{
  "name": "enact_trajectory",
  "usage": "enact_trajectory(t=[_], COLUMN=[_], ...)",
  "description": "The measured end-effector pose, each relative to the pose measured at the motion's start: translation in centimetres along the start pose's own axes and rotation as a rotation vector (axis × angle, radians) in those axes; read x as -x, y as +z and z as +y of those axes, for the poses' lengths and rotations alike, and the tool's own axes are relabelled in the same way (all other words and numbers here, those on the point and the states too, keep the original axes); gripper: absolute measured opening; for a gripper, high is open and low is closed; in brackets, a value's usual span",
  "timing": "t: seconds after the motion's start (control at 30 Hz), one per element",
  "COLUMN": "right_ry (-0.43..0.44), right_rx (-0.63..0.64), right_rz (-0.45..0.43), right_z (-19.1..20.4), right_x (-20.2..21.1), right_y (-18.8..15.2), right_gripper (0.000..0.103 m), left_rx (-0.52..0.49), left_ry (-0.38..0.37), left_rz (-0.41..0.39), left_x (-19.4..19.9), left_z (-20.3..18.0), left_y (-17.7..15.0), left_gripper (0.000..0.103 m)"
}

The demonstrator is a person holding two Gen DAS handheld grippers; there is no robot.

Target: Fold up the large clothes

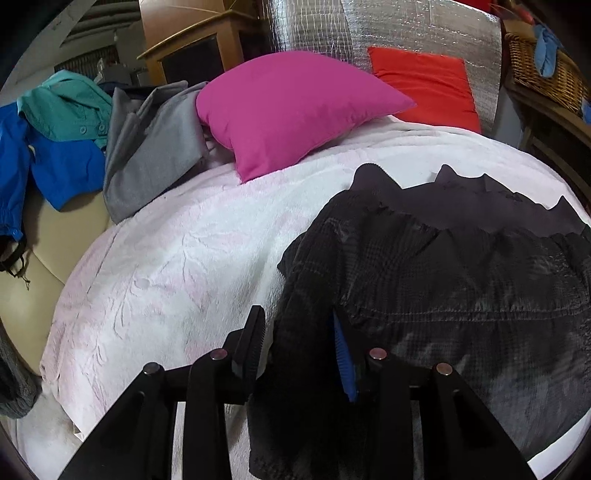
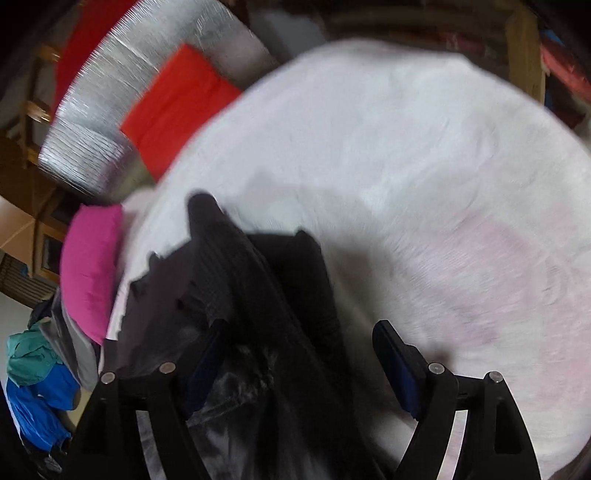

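A large dark checked garment (image 1: pixel 443 277) lies spread on the white, faintly pink blanket (image 1: pixel 177 266) that covers the bed. In the left wrist view its left edge is bunched between the fingers of my left gripper (image 1: pixel 297 339), which is shut on that fold. The right wrist view is blurred. There the same garment (image 2: pixel 240 266) runs up from the bottom, and my right gripper (image 2: pixel 300 328) stands wide open. The cloth lies against its left finger (image 2: pixel 207 354), while its right finger (image 2: pixel 395 358) is over bare blanket (image 2: pixel 406 166).
A magenta pillow (image 1: pixel 291 107) and a red pillow (image 1: pixel 424 85) sit at the head of the bed against a silver foil sheet (image 1: pixel 388 33). Grey (image 1: pixel 151 147), teal (image 1: pixel 66 107) and blue clothes (image 1: pixel 55 166) are piled at the left. A wicker basket (image 1: pixel 543 70) stands at the right.
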State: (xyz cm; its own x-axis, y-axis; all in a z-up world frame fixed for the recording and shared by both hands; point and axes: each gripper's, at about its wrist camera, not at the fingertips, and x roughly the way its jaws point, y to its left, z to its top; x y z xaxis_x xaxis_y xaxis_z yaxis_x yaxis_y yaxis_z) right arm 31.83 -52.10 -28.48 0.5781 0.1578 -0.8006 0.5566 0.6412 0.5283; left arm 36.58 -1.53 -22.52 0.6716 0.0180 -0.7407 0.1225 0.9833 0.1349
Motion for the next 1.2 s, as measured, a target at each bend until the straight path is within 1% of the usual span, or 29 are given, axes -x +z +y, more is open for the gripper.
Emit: enact_trajectory(t=[0.03, 0.07, 0.1, 0.13, 0.2, 0.23, 0.3, 0.33, 0.4, 0.47, 0.53, 0.57, 0.6, 0.73, 0.77, 0.8, 0.87, 0.93, 1.07, 1.1, 1.13, 1.17, 1.2], right_ry=[-0.020, -0.036, -0.033, -0.013, -0.026, -0.031, -0.034, -0.034, -0.046, -0.064, -0.066, -0.071, -0.076, -0.033, -0.017, -0.002, 0.020, 0.013, -0.022, -0.035, -0.045, -0.053, -0.048], right_rx=[0.013, 0.039, 0.071, 0.085, 0.114, 0.136, 0.168, 0.164, 0.142, 0.127, 0.116, 0.114, 0.107, 0.049, 0.024, 0.007, -0.014, -0.031, -0.053, -0.047, -0.017, 0.017, 0.052], right_rz=[0.000, -0.017, -0.024, -0.021, -0.069, -0.094, -0.148, -0.157, -0.133, -0.073, -0.089, -0.099, -0.110, -0.166, -0.182, -0.191, -0.182, -0.146, -0.016, -0.004, -0.019, -0.032, -0.047], right_z=[0.3, 0.6, 1.2, 1.6, 2.6, 3.0, 3.5, 3.4, 2.6, 1.8, 1.7, 2.1, 2.1, 1.5, 1.3, 1.2, 1.4, 1.4, 1.7, 1.7, 2.1, 2.5, 2.9], right_x=[-0.6, -0.4, -0.5, -0.6, -0.1, 0.3, 1.0, 1.0, 0.2, -1.4, -0.7, -0.5, 0.0, 2.0, 2.5, 2.7, 2.5, 1.8, -1.9, -2.5, -2.7, -2.7, -2.4], right_y=[0.0, -0.1, -0.1, -0.2, -0.4, -0.6, -0.8, -0.7, -0.7, -0.6, -0.8, -0.6, -0.7, -0.7, -0.5, -0.2, 0.4, 0.8, 1.0, 1.0, 1.0, 0.8, 0.5], right_gripper=[0.083, 0.078, 0.057, 0.049, 0.041, 0.041, 0.041, 0.041, 0.042, 0.047, 0.050, 0.056, 0.063, 0.071, 0.078, 0.081, 0.081, 0.081, 0.081, 0.082, 0.081, 0.073, 0.061], left_rx=[-0.004, -0.009, -0.012, -0.017, -0.024, -0.024, -0.024, -0.025, -0.026, -0.026, -0.025, -0.024, -0.024, -0.026, -0.026, -0.025, -0.021, -0.024, -0.030, -0.031, -0.030, -0.027, -0.025], left_ry=[0.003, 0.003, 0.004, 0.008, 0.019, 0.020, 0.022, 0.023, 0.029, 0.034, 0.037, 0.039, 0.041, 0.045, 0.046, 0.045, 0.043, 0.045, 0.049, 0.049, 0.049, 0.046, 0.046], left_rz=[-0.003, -0.004, -0.004, -0.007, -0.012, -0.011, -0.012, -0.013, -0.016, -0.020, -0.021, -0.021, -0.021, -0.022, -0.023, -0.022, -0.021, -0.022, -0.021, -0.021, -0.020, -0.019, -0.019], left_x=[0.0, -0.1, -0.1, -0.1, -0.1, -0.1, -0.1, -0.2, -0.1, 0.0, 0.0, 0.0, 0.0, 0.0, 0.0, 0.0, 0.0, 0.0, -0.1, -0.1, -0.1, -0.1, -0.1], left_z=[-0.1, -0.2, -0.3, -0.4, -0.6, -0.6, -0.5, -0.6, -0.6, -0.7, -0.6, -0.6, -0.6, -0.5, -0.4, -0.4, -0.3, -0.3, -0.4, -0.4, -0.4, -0.3, -0.3], left_y=[0.0, 0.1, 0.1, 0.2, 0.1, 0.1, 0.1, 0.1, 0.1, 0.1, 0.1, 0.1, 0.0, -0.1, 0.0, -0.1, 0.0, 0.0, -0.1, -0.1, -0.1, 0.0, 0.0], left_gripper=[0.037, 0.037, 0.037, 0.037, 0.037, 0.037, 0.037, 0.037, 0.037, 0.037, 0.037, 0.037, 0.037, 0.037, 0.037, 0.037, 0.038, 0.038, 0.038, 0.038, 0.038, 0.038, 0.038])
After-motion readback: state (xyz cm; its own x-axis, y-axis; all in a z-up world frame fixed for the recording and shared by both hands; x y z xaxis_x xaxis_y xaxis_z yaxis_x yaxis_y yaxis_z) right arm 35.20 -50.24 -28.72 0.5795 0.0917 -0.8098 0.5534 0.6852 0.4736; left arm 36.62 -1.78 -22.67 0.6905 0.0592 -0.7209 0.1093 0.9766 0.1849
